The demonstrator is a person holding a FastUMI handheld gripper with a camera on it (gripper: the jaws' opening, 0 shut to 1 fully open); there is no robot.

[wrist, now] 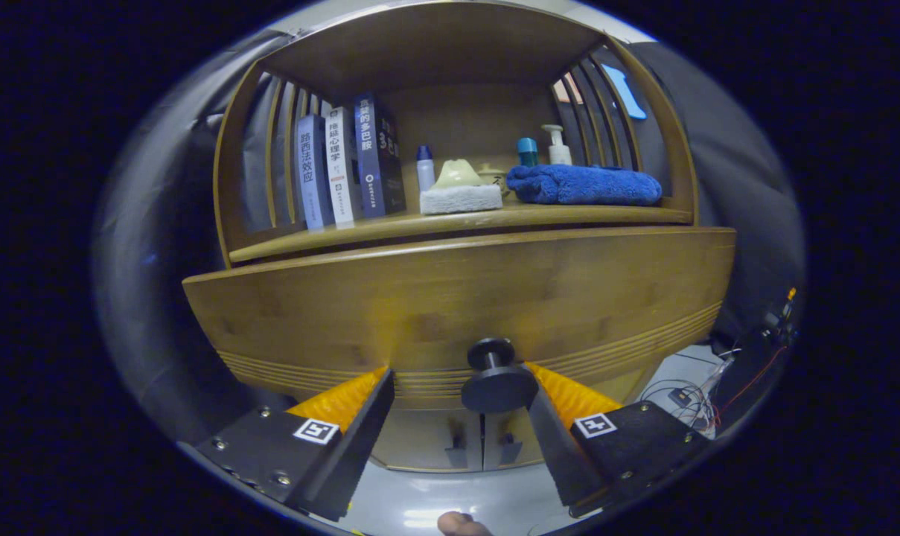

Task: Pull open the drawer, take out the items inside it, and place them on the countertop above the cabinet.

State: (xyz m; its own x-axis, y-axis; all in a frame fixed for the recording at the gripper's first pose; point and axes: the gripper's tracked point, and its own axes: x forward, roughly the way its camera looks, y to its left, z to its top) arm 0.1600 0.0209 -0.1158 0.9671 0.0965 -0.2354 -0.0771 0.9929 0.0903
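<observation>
A wooden cabinet's wide drawer front (450, 298) spans the scene just ahead of me. Its dark round knob (496, 380) sticks out low on the drawer face. My gripper (455, 368) is open, its fingers on either side of the knob. The knob sits close against the right finger (561, 394), while a wide gap separates it from the left finger (345, 398). The drawer's inside is hidden. The countertop (390, 227) runs just above the drawer front.
On the countertop stand three books (345, 167), a small bottle (425, 167), a pale sponge-like block (461, 197), a folded blue towel (583, 184) and a pump bottle (557, 145). Two lower cabinet doors (450, 439) sit below the drawer. Cables (680, 394) lie on the floor at right.
</observation>
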